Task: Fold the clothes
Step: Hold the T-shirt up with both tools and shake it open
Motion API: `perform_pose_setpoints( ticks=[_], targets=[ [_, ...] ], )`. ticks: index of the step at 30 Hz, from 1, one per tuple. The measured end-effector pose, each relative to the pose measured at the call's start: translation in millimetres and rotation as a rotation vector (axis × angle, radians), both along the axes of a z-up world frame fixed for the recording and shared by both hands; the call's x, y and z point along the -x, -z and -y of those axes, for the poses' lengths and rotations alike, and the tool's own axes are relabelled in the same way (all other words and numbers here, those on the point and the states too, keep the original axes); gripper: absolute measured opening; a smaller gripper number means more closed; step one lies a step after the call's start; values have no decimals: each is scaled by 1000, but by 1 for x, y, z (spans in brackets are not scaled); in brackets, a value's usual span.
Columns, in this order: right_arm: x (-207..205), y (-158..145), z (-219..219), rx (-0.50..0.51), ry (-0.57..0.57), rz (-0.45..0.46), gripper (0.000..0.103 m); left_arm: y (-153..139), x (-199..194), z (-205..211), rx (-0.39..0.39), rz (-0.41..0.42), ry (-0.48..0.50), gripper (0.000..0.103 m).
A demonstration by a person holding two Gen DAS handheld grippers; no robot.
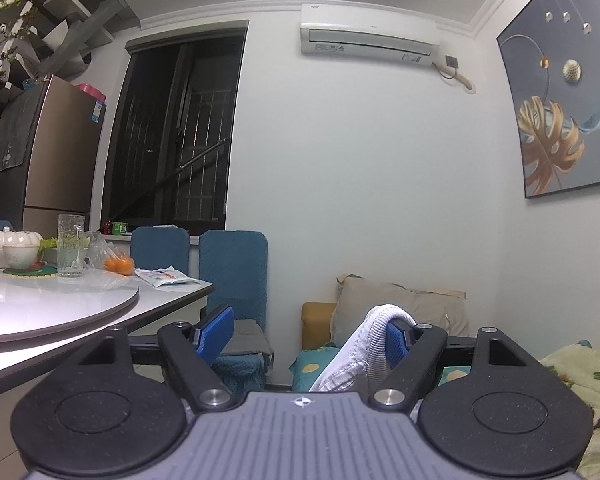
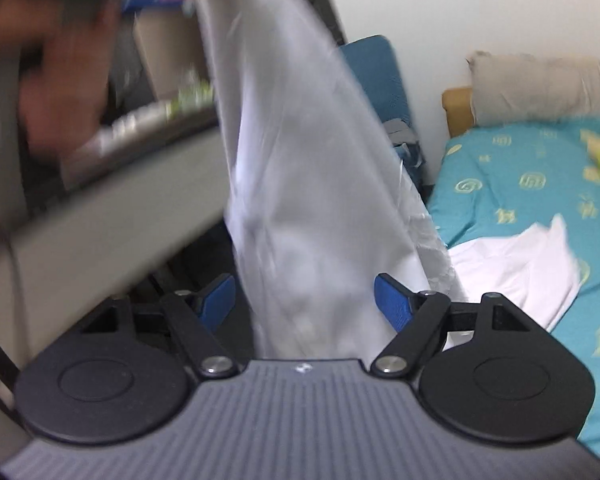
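Over the bed (image 2: 500, 168) both our claws gape, left claw (image 1: 308, 332) w/ white garment (image 1: 364, 344) hooked on one finger, right claw (image 2: 304, 300) merely straddling it, so it may slip off.

The left wrist view is taken level along its gripper's fingers, toward a white wall (image 1: 360, 160) — the table (image 1: 52, 316) lies close at left. The right wrist view is tilted downward, close over the bed (image 2: 520, 184). The beige pillow (image 1: 400, 304) and blue chair (image 1: 234, 268) are shared.
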State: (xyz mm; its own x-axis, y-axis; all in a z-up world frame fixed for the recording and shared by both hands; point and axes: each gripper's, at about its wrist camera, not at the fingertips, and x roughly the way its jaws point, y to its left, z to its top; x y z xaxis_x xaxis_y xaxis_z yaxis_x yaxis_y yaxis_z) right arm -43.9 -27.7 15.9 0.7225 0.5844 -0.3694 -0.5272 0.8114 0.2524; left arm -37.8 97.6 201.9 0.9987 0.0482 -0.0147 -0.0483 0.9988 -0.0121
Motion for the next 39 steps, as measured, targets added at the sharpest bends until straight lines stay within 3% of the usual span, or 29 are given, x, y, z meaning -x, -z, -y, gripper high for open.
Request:
perform_pose_setpoints(
  ticks=[3,5,7,8,15,20,25,29,30,31,33,39],
  targets=[
    [-7,15,2,89,59,42,78,0,-6,2,-5,18,-1,77],
    [-18,23,11,78,62,-7,57,1,-12,2,4,20,2,77],
    [-27,25,20,100,98,-29,17,4,-19,4,8,13,5,77],
    [-30,22,29,106,119,-22,12,6,-21,4,6,14,4,77],
    [-52,-19,143,30,294,43,9,22,-39,13,36,38,18,78],
    [-81,-22,221,-30,388,50,10,64,-54,38,52,6,76,79],
    [-100,23,260,-100,435,-28,12,102,-68,79,-26,-15,119,78],
    [-111,53,271,-133,486,-184,17,124,-77,111,-125,-32,157,78],
    [-112,56,274,-147,492,-205,29,130,-78,120,-146,-37,165,78],
    [-113,59,276,-161,498,-226,57,135,-80,126,-159,-46,173,78],
    [-105,60,281,-217,504,-228,92,145,-86,137,-179,-69,180,78],
    [-91,56,279,-230,458,-195,89,160,-104,154,-168,-134,182,78]
  ],
)
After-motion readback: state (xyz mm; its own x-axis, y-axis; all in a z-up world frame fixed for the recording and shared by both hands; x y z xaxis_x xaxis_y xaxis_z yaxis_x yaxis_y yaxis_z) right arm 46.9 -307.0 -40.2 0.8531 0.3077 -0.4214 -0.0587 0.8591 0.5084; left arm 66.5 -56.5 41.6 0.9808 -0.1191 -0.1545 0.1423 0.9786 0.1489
